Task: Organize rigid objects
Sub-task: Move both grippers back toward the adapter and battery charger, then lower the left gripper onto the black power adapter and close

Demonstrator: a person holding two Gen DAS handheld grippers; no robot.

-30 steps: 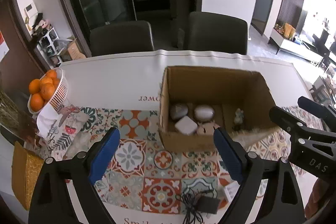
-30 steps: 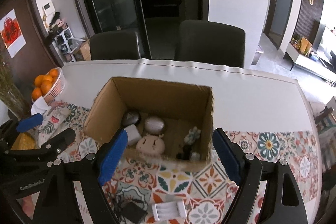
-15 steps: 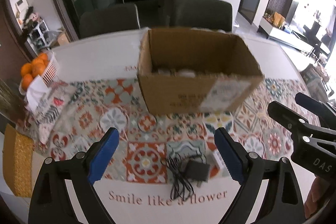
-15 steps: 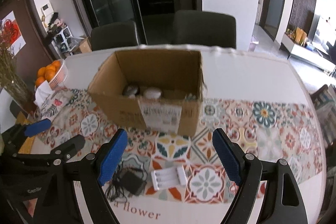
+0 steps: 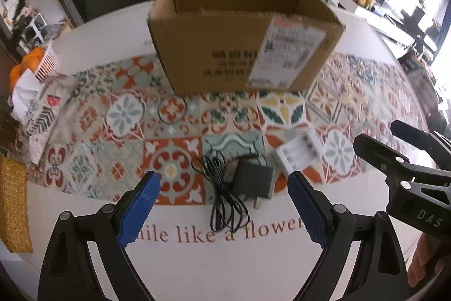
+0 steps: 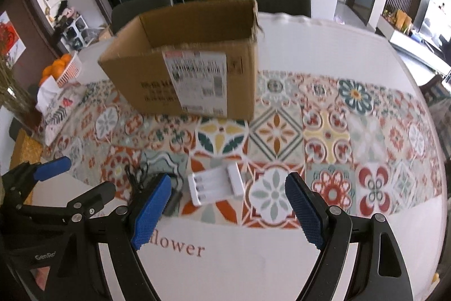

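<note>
While both grippers hang with jaws apart and nothing between them, the black charger (image 5: 255, 181) lies just ahead of the left gripper (image 5: 222, 185), the white battery holder (image 6: 215, 184) just ahead of the right gripper (image 6: 228, 186), and the cardboard box (image 5: 242, 47) farther beyond.

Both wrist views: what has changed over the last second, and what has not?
Both grippers dropped and pulled back from the cardboard box. Its contents are now hidden behind its near wall. The left gripper now frames the black adapter, the right gripper the white battery holder. Nothing was gripped or released. Both jaws are open as before; no object moved.
</note>
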